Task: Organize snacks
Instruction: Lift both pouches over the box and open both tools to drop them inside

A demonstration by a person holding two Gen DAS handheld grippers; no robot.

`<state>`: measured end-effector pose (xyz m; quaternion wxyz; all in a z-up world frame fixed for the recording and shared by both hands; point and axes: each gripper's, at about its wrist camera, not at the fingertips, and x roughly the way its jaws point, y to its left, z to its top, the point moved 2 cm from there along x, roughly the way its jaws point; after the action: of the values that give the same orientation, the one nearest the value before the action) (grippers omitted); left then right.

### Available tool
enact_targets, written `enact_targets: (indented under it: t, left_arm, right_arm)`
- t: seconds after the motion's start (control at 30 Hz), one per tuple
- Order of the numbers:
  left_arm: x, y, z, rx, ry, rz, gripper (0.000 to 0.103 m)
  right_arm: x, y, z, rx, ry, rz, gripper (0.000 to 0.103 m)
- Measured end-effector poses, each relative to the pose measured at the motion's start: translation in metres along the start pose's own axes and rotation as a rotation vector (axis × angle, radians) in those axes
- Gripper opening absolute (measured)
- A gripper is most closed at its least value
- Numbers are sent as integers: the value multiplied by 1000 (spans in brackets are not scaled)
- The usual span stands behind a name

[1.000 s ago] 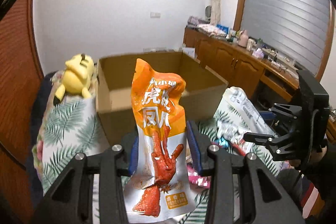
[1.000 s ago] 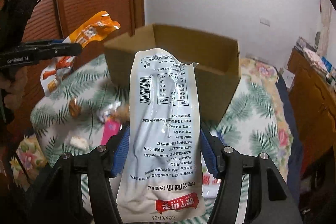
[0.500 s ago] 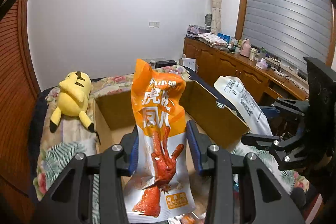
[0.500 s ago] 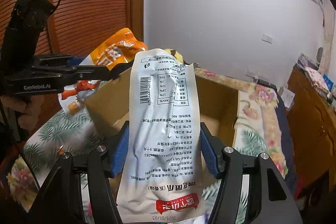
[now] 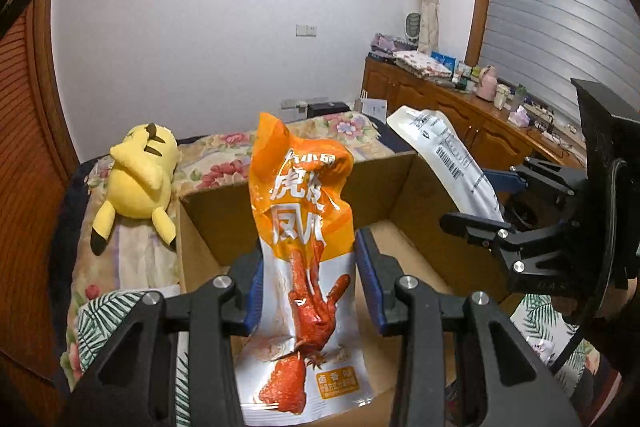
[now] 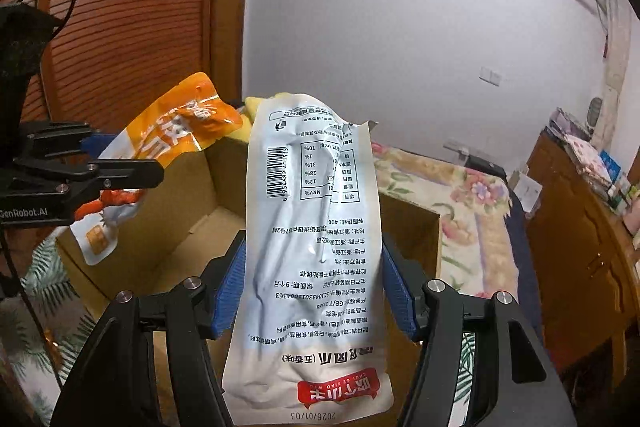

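open cardboard box (image 5: 384, 195) on floral bedspread (image 5: 224, 163).

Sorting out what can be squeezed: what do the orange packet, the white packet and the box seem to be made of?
Orange packet: glossy plastic film, probably; it crinkles and glints. White packet: the same sort of shiny film, creased, with highlights over the print. Box: matte brown cardboard, likely corrugated, with stiff flat walls.
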<state>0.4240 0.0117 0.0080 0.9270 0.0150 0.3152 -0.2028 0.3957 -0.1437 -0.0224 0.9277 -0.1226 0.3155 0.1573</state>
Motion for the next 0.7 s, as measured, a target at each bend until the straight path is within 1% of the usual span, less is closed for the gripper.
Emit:
enact_targets:
  t: [0.17,0.27,0.37,0.5,0.6,0.7]
  left_arm:
    - [15,0,-11,-8,19,5,41]
    - [23,-4,-18,-1,27,32,42]
    - [27,-7,-24,10,34,31,47]
    - [23,-12,-30,22,22,47,59]
    - [19,-12,-32,18,16,44,60]
    - [10,-13,-36,8,3,43,60]
  right_arm:
    - [10,1,-8,-2,37,-5,64]
    - [16,4,-16,-11,60,-21,65]
    - [20,3,-21,3,74,-31,66]
    - [23,2,-27,17,88,-33,66]
    - [23,3,-28,30,98,-14,67]
    - [25,5,-32,36,107,-14,67]
